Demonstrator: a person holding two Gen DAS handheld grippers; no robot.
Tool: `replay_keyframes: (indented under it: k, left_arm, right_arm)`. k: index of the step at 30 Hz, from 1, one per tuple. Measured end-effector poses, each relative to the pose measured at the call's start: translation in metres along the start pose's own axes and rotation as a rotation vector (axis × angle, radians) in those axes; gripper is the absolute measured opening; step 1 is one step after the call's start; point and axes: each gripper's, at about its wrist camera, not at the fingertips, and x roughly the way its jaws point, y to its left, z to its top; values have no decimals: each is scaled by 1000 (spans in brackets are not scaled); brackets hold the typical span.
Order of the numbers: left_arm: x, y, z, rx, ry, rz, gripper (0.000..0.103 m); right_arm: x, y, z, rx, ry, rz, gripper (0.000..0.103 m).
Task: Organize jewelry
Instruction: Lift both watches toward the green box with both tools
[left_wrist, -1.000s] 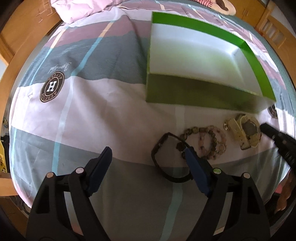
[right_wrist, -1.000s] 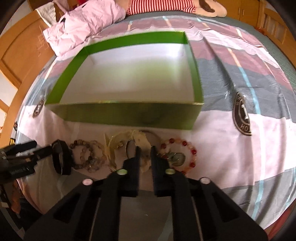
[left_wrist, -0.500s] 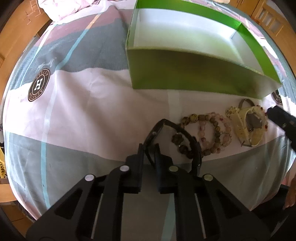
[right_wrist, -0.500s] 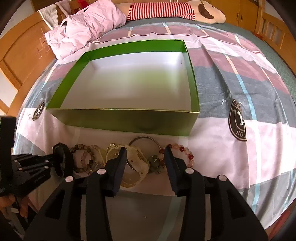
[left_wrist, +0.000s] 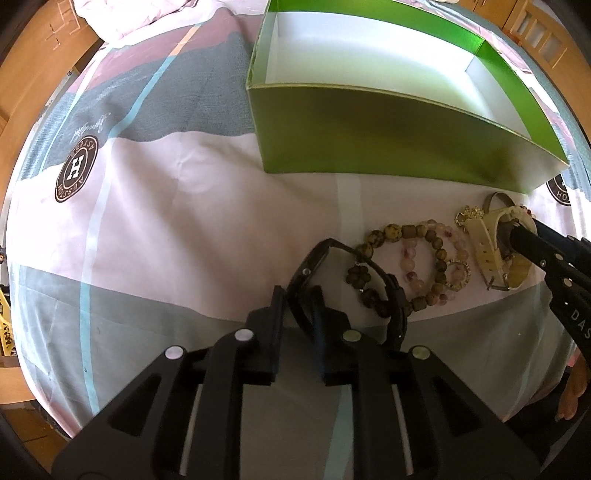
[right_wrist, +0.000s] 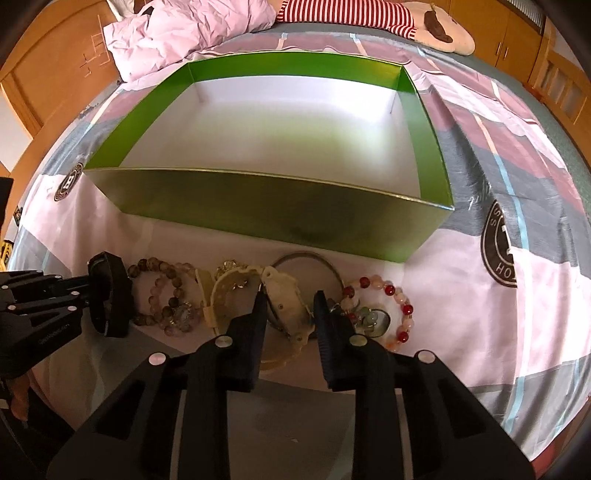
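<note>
In front of the green box (left_wrist: 388, 144), our left claw (left_wrist: 299, 304) pinches the black watch (left_wrist: 332, 273) band while our right claw (right_wrist: 290, 308), part-open, straddles the cream watch (right_wrist: 284, 302); we should lift each clear of the beads (left_wrist: 424, 258) first.

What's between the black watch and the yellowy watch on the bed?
Two beaded bracelets: between the black watch and the cream watch lie a brown bead bracelet and a pinkish bead bracelet, overlapping. The left wrist view shows it best.

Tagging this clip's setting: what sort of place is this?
Most likely a bedroom, with the work done on a bed: a striped, logo-printed bedsheet, a crumpled pink quilt and a striped plush toy at the far end, and wooden cabinet doors behind.
</note>
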Motion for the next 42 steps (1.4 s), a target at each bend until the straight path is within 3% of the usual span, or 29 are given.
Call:
replay_keyframes:
  k: [5, 11, 21, 28, 29, 42]
  left_arm:
    - [-11, 1, 0, -23, -44, -29, 9]
    - [-26, 3, 2, -41, -96, -49, 9]
    - [-18, -6, 7, -17, -70, -36, 9]
    - [-15, -2, 2, -12, -60, -30, 9]
    - [-16, -3, 2, -13, -64, -33, 9]
    - [-40, -1, 8, -40, -151, -93, 9]
  right_arm:
    - [-7, -7, -1, 16, -9, 29, 17]
    - [-19, -5, 4, 21, -43, 51, 17]
    - [-2, -1, -1, -3, -9, 14, 22]
    - [7, 1, -2, -4, 4, 6, 22]
    - [6, 1, -2, 1, 2, 7, 18]
    - [-25, -5, 5, 45, -78, 112, 17]
